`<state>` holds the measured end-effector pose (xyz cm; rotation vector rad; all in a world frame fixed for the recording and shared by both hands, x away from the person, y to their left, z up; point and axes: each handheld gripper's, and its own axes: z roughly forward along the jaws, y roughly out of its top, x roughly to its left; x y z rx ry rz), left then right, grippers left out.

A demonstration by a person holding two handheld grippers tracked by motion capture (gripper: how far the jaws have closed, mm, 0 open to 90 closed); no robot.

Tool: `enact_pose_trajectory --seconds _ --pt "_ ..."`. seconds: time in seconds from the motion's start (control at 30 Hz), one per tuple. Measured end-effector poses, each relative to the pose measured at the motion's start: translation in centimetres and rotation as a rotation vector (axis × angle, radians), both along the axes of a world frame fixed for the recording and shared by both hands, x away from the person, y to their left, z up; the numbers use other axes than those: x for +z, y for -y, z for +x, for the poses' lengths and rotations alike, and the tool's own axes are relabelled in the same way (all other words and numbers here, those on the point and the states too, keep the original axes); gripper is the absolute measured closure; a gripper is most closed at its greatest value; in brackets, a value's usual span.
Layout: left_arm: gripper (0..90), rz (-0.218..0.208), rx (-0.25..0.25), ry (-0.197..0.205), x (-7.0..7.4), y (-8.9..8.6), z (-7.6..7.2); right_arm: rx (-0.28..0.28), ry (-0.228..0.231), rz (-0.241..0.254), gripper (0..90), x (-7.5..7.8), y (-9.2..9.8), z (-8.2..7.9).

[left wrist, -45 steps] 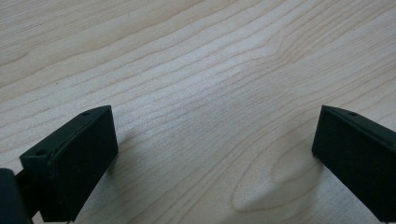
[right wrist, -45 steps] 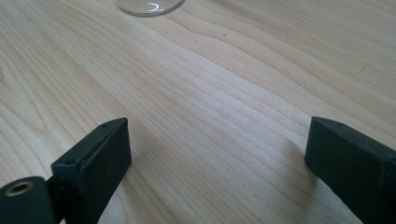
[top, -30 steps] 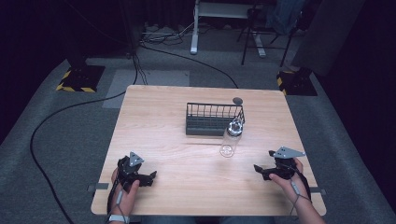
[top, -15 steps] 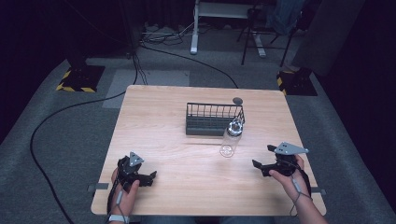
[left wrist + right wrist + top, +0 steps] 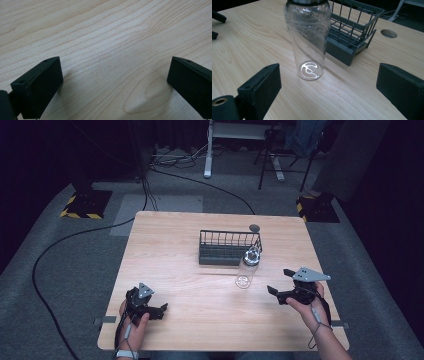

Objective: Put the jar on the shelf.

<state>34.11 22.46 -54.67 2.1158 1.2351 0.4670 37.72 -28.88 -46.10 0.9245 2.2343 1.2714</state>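
Clear glass jar with a dark rim [image 5: 247, 268] standing upright on the pale wooden counter [image 5: 165, 255], just in front of the right end of the dark grey wire dish rack [image 5: 229, 247]; the two appear close, though whether they touch cannot be told from the high view. The jar looks empty, with a bright glint on its base [image 5: 311, 70]. Taking the jar as landmark: the right claw [image 5: 276, 291] is held off the counter to the jar's right and slightly nearer the person, its black jaws spread wide and aimed at the jar, so that the jar stands between them farther ahead in the right gripper view. That aim and wide gap suit a side-on grasp of the jar's body, judged to be the step in hand. The left claw [image 5: 159, 309] lies well apart from the jar, toward the counter's near left corner, jaws also parted over bare wood [image 5: 112, 50]; it is probably parked there to keep clear. A round hole [image 5: 254, 227] in the counter lies beyond the jar, behind the rack.
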Motion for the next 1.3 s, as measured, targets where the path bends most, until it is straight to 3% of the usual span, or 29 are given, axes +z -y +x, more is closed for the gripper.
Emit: enact_pose_trajectory --seconds 0.73,1.3 --pt "0.2 0.0 0.0 0.0 0.0 0.0 0.0 0.032 0.029 0.004 6.4 1.7 -1.9 1.3" --pt "0.2 0.0 0.0 0.0 0.0 0.0 0.0 0.056 0.032 0.003 6.7 2.0 -3.7 2.6"
